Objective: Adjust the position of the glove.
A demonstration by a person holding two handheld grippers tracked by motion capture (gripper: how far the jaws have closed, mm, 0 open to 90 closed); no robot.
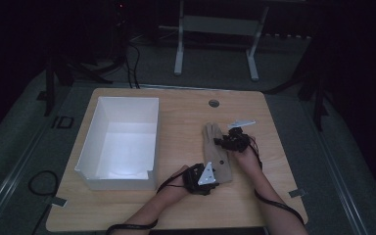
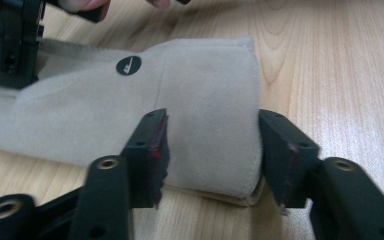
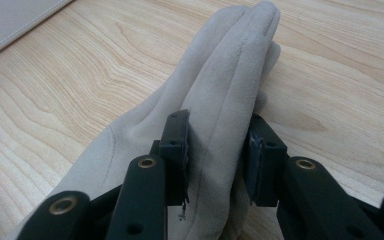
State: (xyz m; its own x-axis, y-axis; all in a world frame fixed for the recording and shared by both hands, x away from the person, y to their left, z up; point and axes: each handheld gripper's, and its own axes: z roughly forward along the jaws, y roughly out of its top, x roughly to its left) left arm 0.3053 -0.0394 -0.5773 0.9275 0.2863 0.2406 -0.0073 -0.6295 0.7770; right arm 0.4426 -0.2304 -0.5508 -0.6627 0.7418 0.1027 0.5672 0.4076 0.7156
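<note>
Slippage is the risk — soft glove (image 1: pixel 217 152) lies right of centre on the bench (image 1: pixel 176 205), left claw (image 2: pixel 210 150) pinching its cuff, right claw (image 3: pixel 215 150) clamped on its fingers; uneven lifting could tug the suede free.

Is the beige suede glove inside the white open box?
No, the beige suede glove lies on the wooden table, right of the white open box.

High view dim; tool views bright, perhaps soft.
</note>
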